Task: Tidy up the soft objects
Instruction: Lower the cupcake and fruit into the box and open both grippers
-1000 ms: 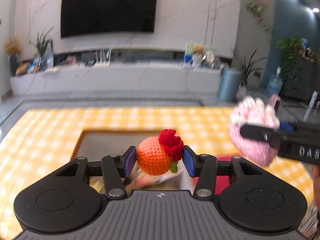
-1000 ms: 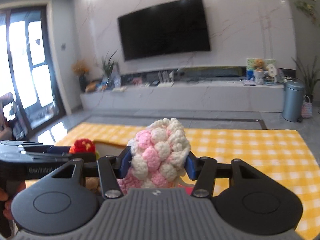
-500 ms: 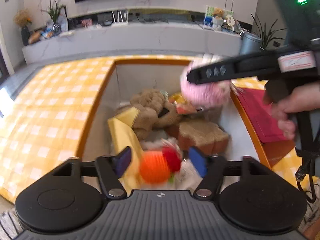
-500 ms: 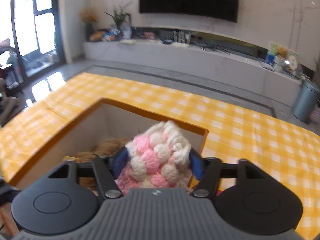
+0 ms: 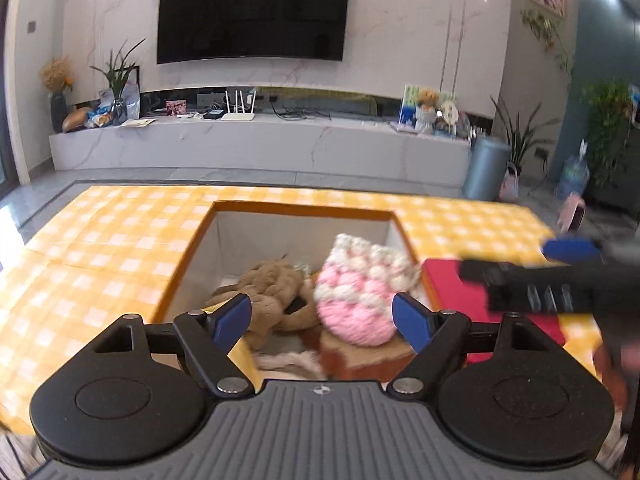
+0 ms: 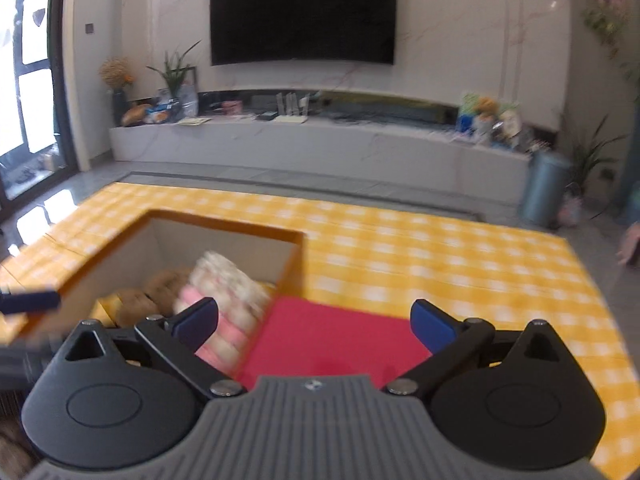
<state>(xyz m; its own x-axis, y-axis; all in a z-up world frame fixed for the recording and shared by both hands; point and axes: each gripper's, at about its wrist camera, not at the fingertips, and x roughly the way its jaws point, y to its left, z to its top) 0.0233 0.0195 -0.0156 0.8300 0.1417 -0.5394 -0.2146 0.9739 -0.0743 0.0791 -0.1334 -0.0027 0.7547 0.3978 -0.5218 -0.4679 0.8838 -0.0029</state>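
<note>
The pink and white yarn toy (image 5: 356, 296) sits in the box (image 5: 304, 212), on top of the brown plush toy (image 5: 272, 292) and other soft things. It lies high and near the box's right wall, so I think it could roll off the pile. The left claw (image 5: 322, 320) is opening wide, with nothing pinched in it. The right claw (image 6: 316, 322) is opening wide too, empty, over the red mat (image 6: 332, 336). A low claw could bump the pile.
</note>
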